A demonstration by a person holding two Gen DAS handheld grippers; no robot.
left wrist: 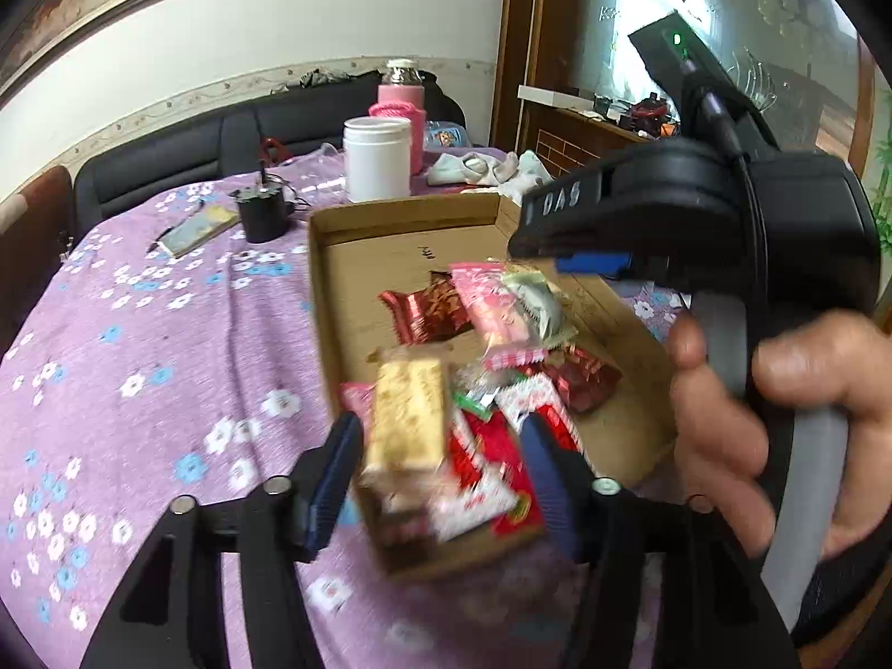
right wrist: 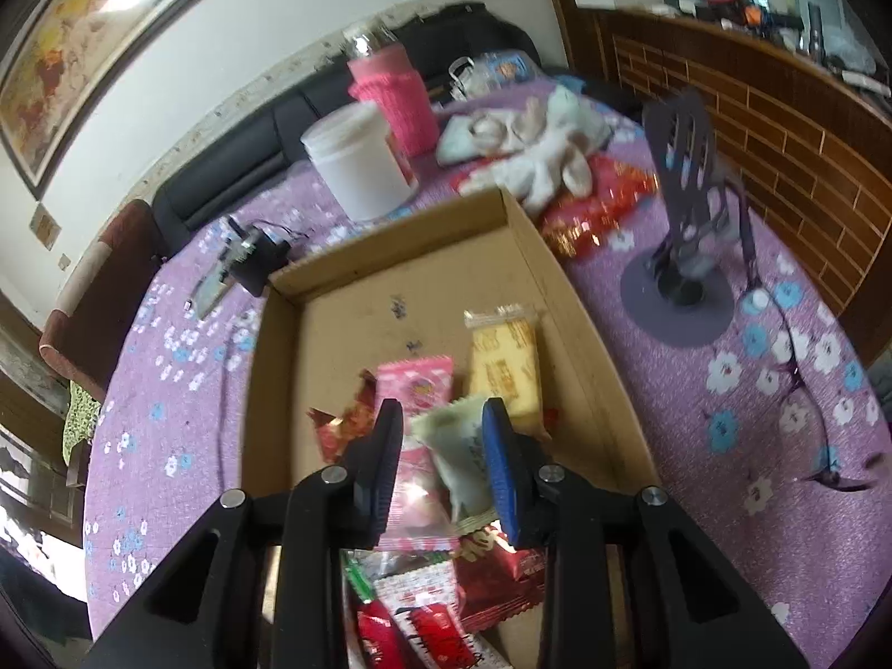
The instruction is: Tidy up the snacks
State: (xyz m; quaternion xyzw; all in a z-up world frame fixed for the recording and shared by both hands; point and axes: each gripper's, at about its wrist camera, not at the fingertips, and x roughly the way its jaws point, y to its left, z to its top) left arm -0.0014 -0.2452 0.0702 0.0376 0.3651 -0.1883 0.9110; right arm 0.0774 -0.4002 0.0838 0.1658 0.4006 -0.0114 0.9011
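Cardboard tray (right wrist: 563, 301), snack labels blurred, right gripper (left wrist: 563, 256) lettered "DAS"

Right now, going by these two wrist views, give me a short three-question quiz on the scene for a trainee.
1. True or false: the pink packet lies inside the cardboard box.
2. The tub standing beyond the box is: A white, B blue, C green.
3. What colour is the packet between the fingers of the right gripper?
Key: 1 true. 2 A. 3 pale green: the pale green packet.
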